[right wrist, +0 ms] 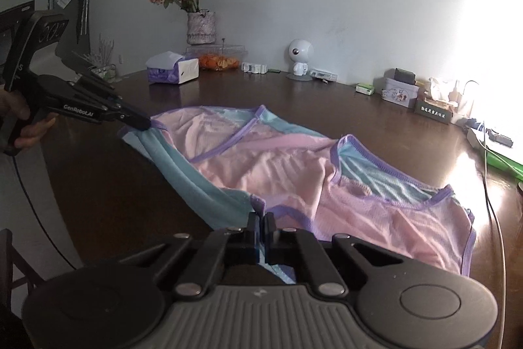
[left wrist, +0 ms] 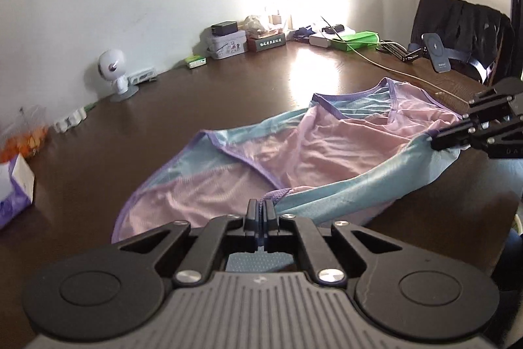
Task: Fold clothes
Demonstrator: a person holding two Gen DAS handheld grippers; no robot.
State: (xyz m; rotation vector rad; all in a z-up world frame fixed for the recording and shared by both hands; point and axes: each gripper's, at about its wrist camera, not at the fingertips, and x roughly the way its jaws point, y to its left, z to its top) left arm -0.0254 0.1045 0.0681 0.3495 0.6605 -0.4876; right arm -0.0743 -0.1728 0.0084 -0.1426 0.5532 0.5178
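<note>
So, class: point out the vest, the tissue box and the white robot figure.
vest (right wrist: 268, 165), right wrist view, pink front panel.
tissue box (right wrist: 171, 72), right wrist view, purple side.
robot figure (right wrist: 300, 52), right wrist view, round head.

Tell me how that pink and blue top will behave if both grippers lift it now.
The top looks thin and mesh-like, so probably light and floppy. Its middle would likely sag between the left gripper and right gripper, both shut on its near edge. Existing wrinkles suggest it bunches easily.
</note>
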